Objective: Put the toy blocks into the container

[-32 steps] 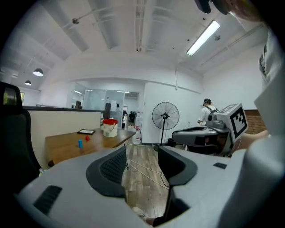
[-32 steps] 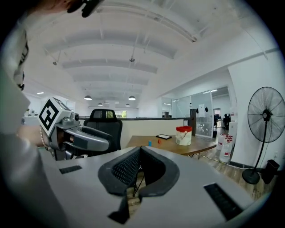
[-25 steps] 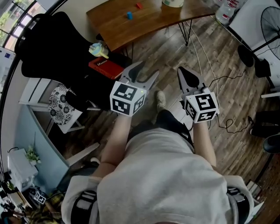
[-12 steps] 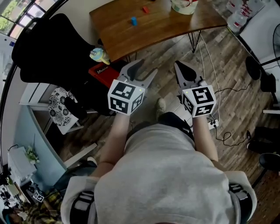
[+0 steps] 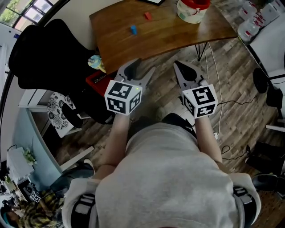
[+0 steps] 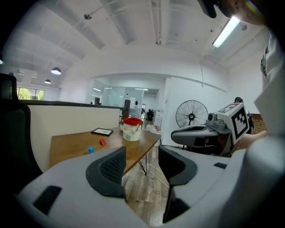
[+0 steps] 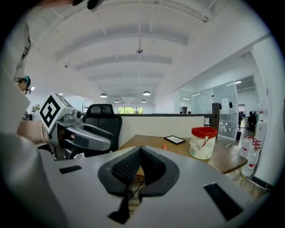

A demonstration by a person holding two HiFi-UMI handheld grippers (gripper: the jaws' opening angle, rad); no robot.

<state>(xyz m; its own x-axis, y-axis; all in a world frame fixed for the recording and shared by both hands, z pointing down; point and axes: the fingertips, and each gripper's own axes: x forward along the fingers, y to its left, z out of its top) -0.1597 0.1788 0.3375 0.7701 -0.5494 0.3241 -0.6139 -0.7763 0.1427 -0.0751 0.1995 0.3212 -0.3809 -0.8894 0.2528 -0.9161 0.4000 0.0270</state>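
Wooden table [image 5: 169, 33], bearing blue block [image 5: 133, 29], red block [image 5: 148, 16] and bucket [image 5: 193, 10], now lies nearer the released left tongs [image 5: 141, 69] and clenched, empty right tongs [image 5: 181, 67].

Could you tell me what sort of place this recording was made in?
Most likely an open-plan office: a wooden desk on hairpin legs, a black office chair beside it, glass-walled rooms at the back and a pedestal fan.
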